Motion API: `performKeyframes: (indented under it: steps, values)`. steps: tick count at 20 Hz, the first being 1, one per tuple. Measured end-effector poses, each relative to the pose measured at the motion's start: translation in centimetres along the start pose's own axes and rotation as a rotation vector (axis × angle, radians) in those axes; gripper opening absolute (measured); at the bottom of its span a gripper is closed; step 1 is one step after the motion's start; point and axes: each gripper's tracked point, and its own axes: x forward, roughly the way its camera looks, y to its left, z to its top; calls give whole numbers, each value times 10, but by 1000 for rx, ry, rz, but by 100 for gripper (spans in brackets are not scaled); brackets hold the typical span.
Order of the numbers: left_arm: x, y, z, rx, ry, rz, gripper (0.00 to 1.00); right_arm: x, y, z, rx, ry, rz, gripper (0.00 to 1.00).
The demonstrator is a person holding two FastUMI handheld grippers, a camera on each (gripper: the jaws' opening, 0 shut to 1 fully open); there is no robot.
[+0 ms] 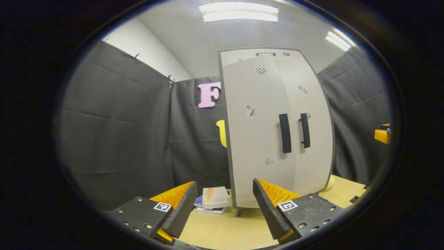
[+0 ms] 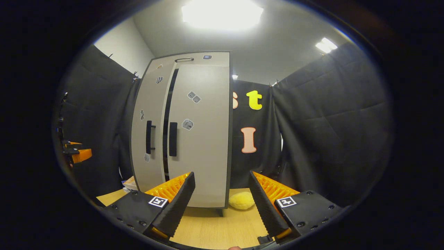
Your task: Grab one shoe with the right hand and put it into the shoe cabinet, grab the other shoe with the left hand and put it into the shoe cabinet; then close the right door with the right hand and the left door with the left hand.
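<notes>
Shoe cabinet stands upright on the wooden table, a tall pale unit with dark edging that rises close to the ceiling at the far side of the booth. In the left gripper view its two doors look drawn together; in the right gripper view a narrow dark gap shows between them. The left door and the right door each carry a dark vertical handle, the left handle and the right handle close together near the middle seam. Small stickers dot both doors, and a slim bar handle sits on the top panel.

No shoe can be made out on the table.

Left gripper hangs near the table in front of the cabinet, its fingers spread wide with nothing between them. Right gripper is likewise wide open and holds nothing, set before the cabinet's right side.

A small stack of books lies on the table at the cabinet's left foot. A soft yellow object rests on the table by the cabinet's right foot.
</notes>
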Motion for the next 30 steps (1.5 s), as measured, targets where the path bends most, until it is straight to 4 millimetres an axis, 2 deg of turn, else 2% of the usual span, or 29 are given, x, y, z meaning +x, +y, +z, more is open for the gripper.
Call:
performKeyframes:
  steps: [1, 3, 4, 5, 6, 12, 16, 17, 20, 21, 22, 25, 26, 28, 29, 30]
  values:
    - [1, 0, 0, 1, 0, 1, 94, 0, 0, -1, 3, 0, 2, 98]
    - [1, 0, 1, 1, -1, 2, 94, -1, 0, -1, 6, -2, 1, 98]
    - [0, 0, 0, 2, -1, 3, 100, 0, -1, 0, 8, -2, 2, 98]
    - [0, 0, 1, 5, -1, 3, 100, 0, -2, -1, 10, -3, 0, 98]
    - [0, 1, 1, 9, -1, 3, 94, 0, -2, -1, 10, -3, 0, 98]
    - [-1, 1, 2, 14, -3, 6, 94, 0, -2, 1, 8, -4, 1, 98]
    - [-1, 2, 1, 11, 4, 10, 94, 1, 0, 1, 9, -6, 3, 98]
    - [-1, 2, 1, 12, 6, 12, 100, 1, 1, 0, 8, -4, 4, 98]
    - [-2, 3, 0, 12, 7, 18, 100, 1, 4, 0, 9, -2, 9, 98]
    - [-2, 3, 0, 10, 9, 18, 94, 2, 5, -1, 7, -2, 10, 98]
    - [-3, 3, 0, 9, 9, 18, 100, 2, 5, 0, 5, -2, 10, 98]
    - [-3, 4, 0, 15, 9, 20, 100, 3, 5, 1, 4, -6, 9, 98]
    - [-4, 4, 0, 17, 10, 21, 95, 2, 4, 3, 7, -8, 8, 98]
    - [-4, 4, 0, 15, 11, 19, 94, 1, 6, 2, 11, -9, 9, 98]
    - [-4, 4, 0, 14, 10, 20, 100, 2, 6, 1, 11, -7, 9, 98]
    - [-4, 4, 1, 13, 10, 21, 100, 3, 6, 1, 10, -5, 8, 98]
